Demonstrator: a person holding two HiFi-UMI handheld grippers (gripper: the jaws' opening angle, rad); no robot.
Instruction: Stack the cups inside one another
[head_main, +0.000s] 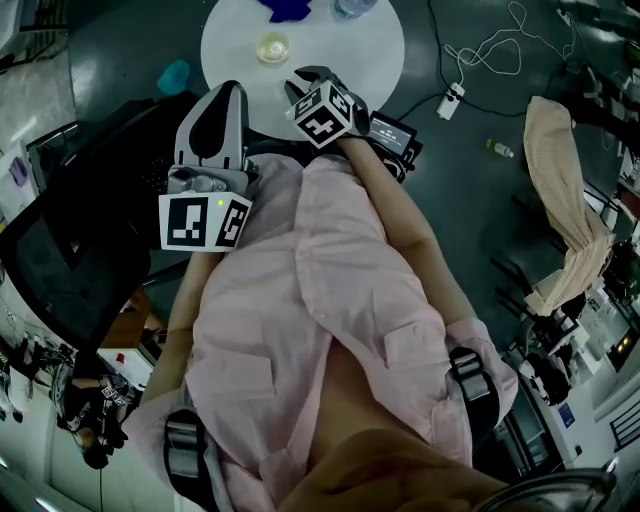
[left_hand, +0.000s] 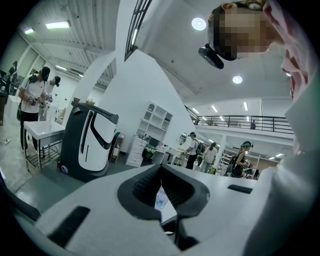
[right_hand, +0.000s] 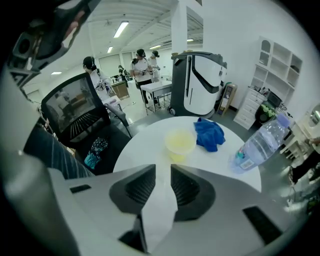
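Note:
A pale yellow translucent cup (head_main: 272, 47) (right_hand: 180, 142) stands upright on the round white table (head_main: 360, 60) (right_hand: 150, 150). I cannot tell whether it is one cup or a stack. My right gripper (head_main: 306, 80) (right_hand: 163, 171) hangs over the table's near edge, pointing down toward the cup. Its jaws stand a little apart and only the white tabletop shows through the gap. My left gripper (head_main: 226, 92) (left_hand: 160, 167) is held back near my body, roughly level. Its fingertips meet with nothing between them.
A crumpled blue cloth (right_hand: 210, 134) (head_main: 287, 8) lies just beyond the cup. A clear water bottle (right_hand: 260, 145) (head_main: 352, 6) stands to the right. A black mesh chair (right_hand: 75, 115) (head_main: 70, 260) sits left of the table, a teal item (head_main: 175, 77) beside it. Cables and a small device (head_main: 395, 132) lie on the floor.

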